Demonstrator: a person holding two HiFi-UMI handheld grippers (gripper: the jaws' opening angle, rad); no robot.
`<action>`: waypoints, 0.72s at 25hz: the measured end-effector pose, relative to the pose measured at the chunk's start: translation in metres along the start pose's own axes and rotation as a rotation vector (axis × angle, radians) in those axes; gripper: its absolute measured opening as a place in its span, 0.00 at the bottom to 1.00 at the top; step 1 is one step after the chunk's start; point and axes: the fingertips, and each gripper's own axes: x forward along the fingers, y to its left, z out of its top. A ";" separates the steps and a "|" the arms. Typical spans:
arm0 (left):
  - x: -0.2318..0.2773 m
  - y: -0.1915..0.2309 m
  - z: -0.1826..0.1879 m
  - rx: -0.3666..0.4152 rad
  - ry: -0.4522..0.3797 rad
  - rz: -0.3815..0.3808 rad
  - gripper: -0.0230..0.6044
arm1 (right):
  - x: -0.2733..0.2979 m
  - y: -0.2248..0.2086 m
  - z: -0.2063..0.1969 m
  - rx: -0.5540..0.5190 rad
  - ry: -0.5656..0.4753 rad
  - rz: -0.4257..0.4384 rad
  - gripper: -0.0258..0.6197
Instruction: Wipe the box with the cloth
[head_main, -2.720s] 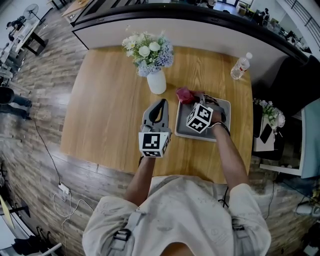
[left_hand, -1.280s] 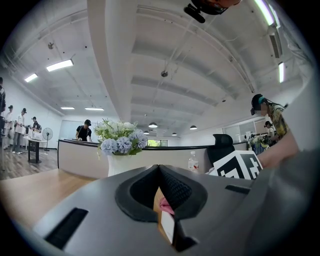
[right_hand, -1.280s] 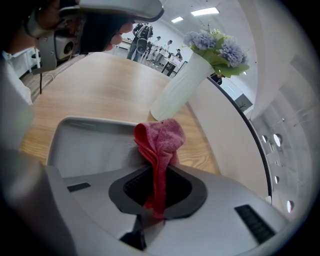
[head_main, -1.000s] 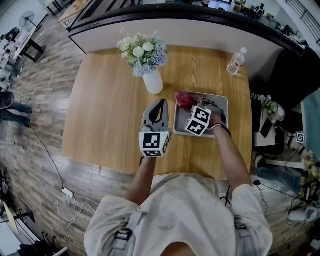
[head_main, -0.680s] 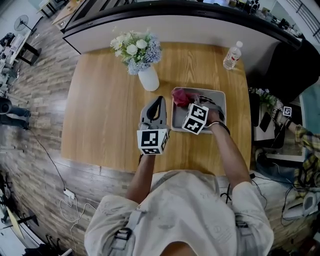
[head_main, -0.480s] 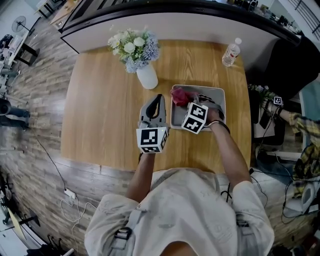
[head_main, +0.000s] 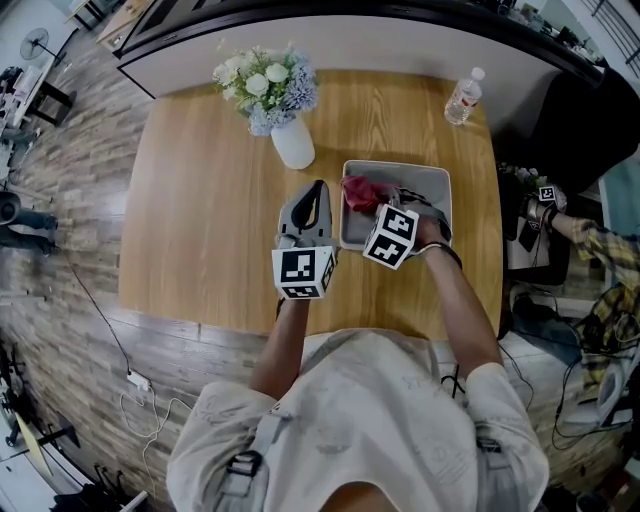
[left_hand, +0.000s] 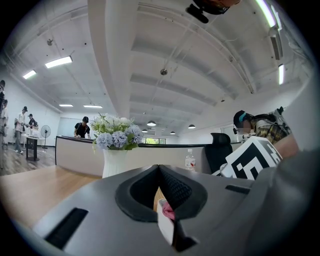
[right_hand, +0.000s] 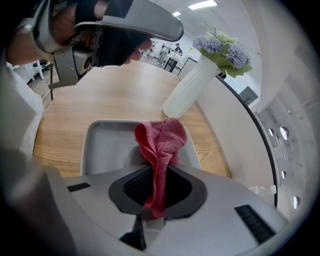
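Note:
A shallow grey box lies on the wooden table, right of centre. A red cloth bunches over the box's left part. My right gripper is shut on the cloth, which hangs from between its jaws over the box floor. My left gripper hovers just left of the box, jaws shut with nothing in them. In the left gripper view a sliver of the cloth shows below the jaws.
A white vase of flowers stands behind the left gripper, close to the box's far left corner. A water bottle is at the table's far right. A counter runs behind the table. People stand at the right edge.
The head view has drifted, so the table sits a little higher in the picture. The right gripper stays shut on the cloth over the box's left part. The left gripper has stayed beside the box.

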 end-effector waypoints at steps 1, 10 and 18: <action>0.000 0.000 0.000 0.000 0.000 0.000 0.06 | -0.001 0.002 0.000 -0.002 0.001 0.001 0.14; -0.002 0.000 -0.003 0.003 0.011 -0.004 0.06 | -0.012 0.020 -0.004 -0.006 0.013 0.036 0.14; -0.003 -0.002 -0.003 0.000 0.009 -0.005 0.06 | -0.021 0.033 -0.008 -0.034 0.041 0.058 0.14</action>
